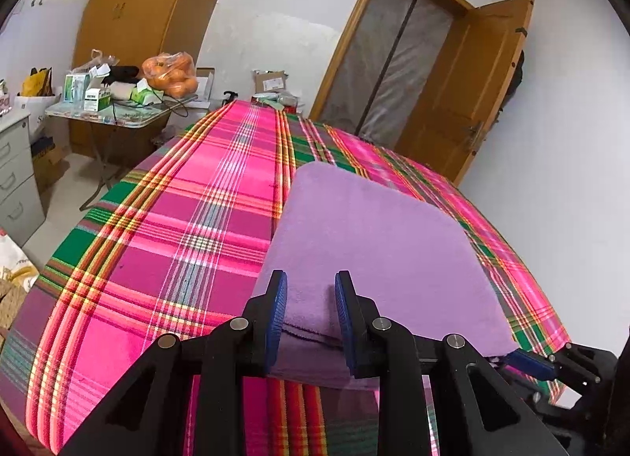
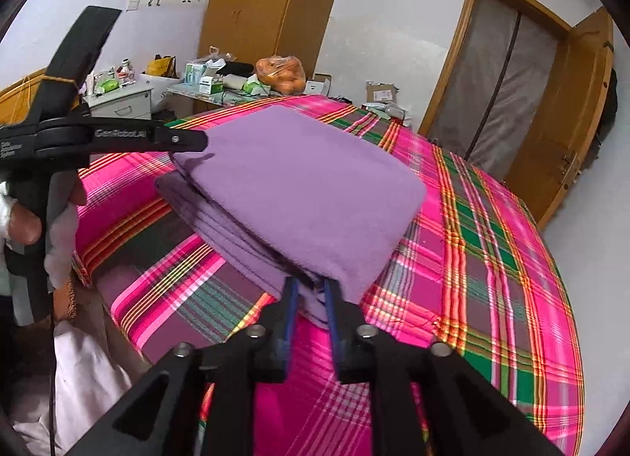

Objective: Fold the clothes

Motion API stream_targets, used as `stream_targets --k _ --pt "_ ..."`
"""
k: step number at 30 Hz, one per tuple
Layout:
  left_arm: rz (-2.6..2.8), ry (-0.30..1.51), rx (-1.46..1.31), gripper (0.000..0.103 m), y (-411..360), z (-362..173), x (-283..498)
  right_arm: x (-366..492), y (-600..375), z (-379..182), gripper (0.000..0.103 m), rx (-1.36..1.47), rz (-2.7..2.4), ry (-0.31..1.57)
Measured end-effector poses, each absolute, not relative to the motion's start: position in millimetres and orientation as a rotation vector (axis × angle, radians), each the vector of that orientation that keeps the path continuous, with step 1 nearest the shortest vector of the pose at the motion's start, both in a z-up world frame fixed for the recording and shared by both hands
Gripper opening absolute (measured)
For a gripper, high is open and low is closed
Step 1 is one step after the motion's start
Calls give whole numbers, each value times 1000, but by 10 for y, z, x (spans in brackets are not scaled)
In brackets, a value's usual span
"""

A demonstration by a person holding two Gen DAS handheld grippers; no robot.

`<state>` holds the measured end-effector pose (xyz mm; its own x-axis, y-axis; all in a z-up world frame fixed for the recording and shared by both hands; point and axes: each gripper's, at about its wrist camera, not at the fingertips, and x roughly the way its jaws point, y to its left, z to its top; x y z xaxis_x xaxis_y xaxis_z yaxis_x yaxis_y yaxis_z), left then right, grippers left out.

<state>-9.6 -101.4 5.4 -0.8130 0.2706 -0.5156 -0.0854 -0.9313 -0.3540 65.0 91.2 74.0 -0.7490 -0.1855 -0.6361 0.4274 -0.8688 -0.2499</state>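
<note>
A purple fleece garment (image 1: pixel 378 243), folded into a thick rectangle, lies on the pink plaid bed (image 1: pixel 165 227). My left gripper (image 1: pixel 311 290) stands open over its near left corner, blue pads on either side of the fabric, not pinching it. My right gripper (image 2: pixel 311 290) has its jaws closed on the near right corner layers of the purple garment (image 2: pixel 291 184); its fingertips are tucked under the top fold. The left gripper's body (image 2: pixel 118 137) shows at the left of the right wrist view. The right gripper's blue tip (image 1: pixel 527 361) shows at the garment's right corner in the left wrist view.
A cluttered folding table (image 1: pixel 118 113) with boxes and a bag of oranges (image 1: pixel 171 74) stands beyond the bed. A grey drawer unit (image 1: pixel 15 176) is at left. A wooden wardrobe (image 1: pixel 134 7) and an open door (image 1: pixel 472 89) are behind. The plaid bed (image 2: pixel 492 251) extends right.
</note>
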Motion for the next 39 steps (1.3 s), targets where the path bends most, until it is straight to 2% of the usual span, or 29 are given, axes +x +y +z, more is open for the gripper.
stream_targets --k 5,8,23,30,34,36,39 --pt "2785 -463 -867 26 -1009 35 -88 596 885 718 20 846 -2642 577" --pt "2784 -463 -869 26 -1009 28 -96 555 909 720 3 835 -2666 568" --pt "2780 -462 -853 26 -1007 62 -89 655 1431 805 0 879 -2670 371" --pt "2788 -447 -805 26 -975 216 -25 484 1229 1123 1 738 -2592 316" --pt "2765 -444 -909 26 -963 36 -132 212 1047 837 1 890 -2522 364" --pt "2757 -445 -923 26 -969 -24 -153 164 1099 720 1 944 -2493 311" --pt "2750 -464 -903 26 -994 16 -130 142 1207 827 1 960 -2458 210"
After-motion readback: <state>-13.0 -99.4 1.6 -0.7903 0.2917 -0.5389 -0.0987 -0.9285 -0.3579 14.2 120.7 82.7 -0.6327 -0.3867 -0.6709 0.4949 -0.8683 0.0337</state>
